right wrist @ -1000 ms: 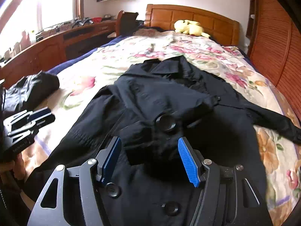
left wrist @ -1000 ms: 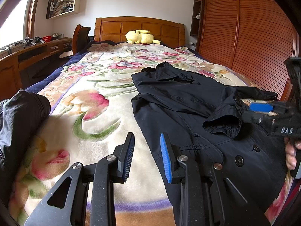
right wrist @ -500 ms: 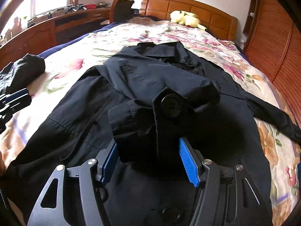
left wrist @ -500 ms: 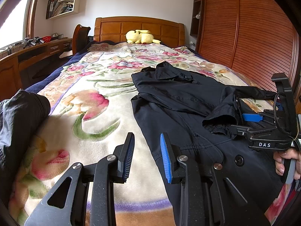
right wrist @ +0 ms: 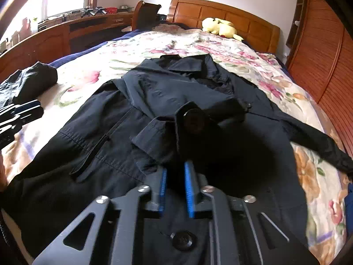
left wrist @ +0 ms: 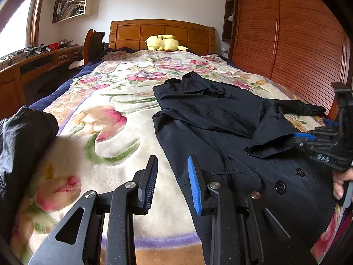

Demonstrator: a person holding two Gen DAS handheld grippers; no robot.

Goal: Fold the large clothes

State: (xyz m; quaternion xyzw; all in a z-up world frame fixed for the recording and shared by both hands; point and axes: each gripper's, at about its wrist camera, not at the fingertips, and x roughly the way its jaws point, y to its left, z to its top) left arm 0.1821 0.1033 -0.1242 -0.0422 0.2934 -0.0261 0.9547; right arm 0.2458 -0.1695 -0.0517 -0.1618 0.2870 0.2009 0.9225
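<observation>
A large black buttoned coat (left wrist: 211, 119) lies spread on the floral bedspread (left wrist: 106, 119), collar toward the headboard; it fills the right wrist view (right wrist: 167, 92). Its left sleeve is folded across the chest, and the cuff (right wrist: 189, 128) with a big button is lifted. My right gripper (right wrist: 175, 176) is shut on that cuff; it also shows at the right edge of the left wrist view (left wrist: 304, 137). The other sleeve (right wrist: 317, 139) lies stretched out to the right. My left gripper (left wrist: 172, 176) is open and empty, hovering over the bedspread just left of the coat's hem.
A dark bundle of clothing (left wrist: 19, 145) lies at the bed's left edge. A yellow plush toy (left wrist: 164, 43) sits by the wooden headboard (left wrist: 161, 33). A wooden desk (left wrist: 33, 66) runs along the left, a slatted wardrobe (left wrist: 297, 50) along the right.
My right gripper closed its jaws on the sleeve cuff and lifted it a little. My left gripper stayed put, open.
</observation>
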